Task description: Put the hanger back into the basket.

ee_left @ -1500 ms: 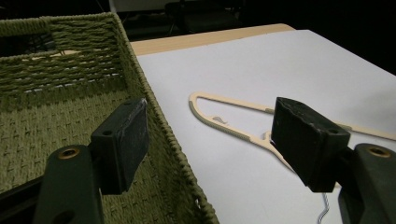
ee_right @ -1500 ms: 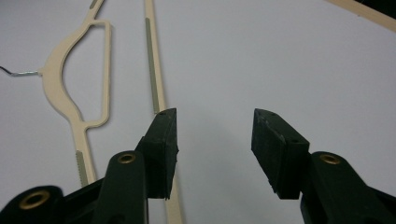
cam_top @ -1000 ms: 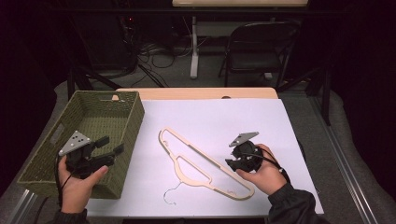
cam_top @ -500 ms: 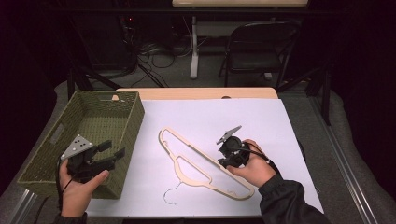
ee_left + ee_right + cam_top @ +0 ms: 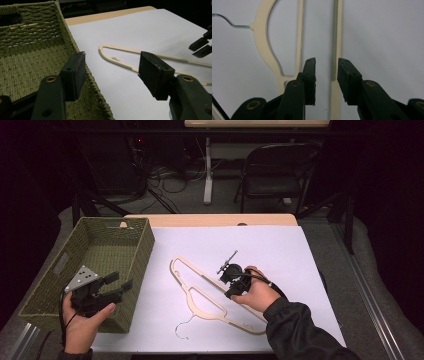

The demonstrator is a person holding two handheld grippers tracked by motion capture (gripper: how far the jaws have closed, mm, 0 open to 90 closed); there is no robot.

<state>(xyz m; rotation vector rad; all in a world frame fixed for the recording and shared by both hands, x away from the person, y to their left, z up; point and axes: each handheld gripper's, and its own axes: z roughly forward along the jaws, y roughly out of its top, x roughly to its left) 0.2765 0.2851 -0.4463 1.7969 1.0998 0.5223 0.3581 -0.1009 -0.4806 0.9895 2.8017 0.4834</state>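
Work in hand: picking up the cream hanger (image 5: pixel 215 295), judged from the right gripper (image 5: pixel 326 72) lined up over one of its bars.
Hanger position: flat on the white sheet (image 5: pixel 280 250), about mid-table, its wire hook (image 5: pixel 184 326) toward the near edge, its long loop end toward the basket (image 5: pixel 145 247).
Right gripper: jaws have just been closing; they straddle the hanger's ribbed bar (image 5: pixel 336 37) with gaps showing on both sides, so the pads do not press on it yet.
Left gripper: (image 5: pixel 111 72) jaws spread with nothing between them, hovering over the basket's near right wall.
Done so far: approach and alignment; the hanger lies flat, not lifted.
Left to do: probably closing on the bar, lifting, and carrying; the woven basket seems the likely destination, though that is a guess.
Edges: the basket wall stands just left of the hanger's loop end; the hook lies close to the sheet's near edge.
Open room: bare sheet beyond and to the right of the hanger; the basket's floor is bare.
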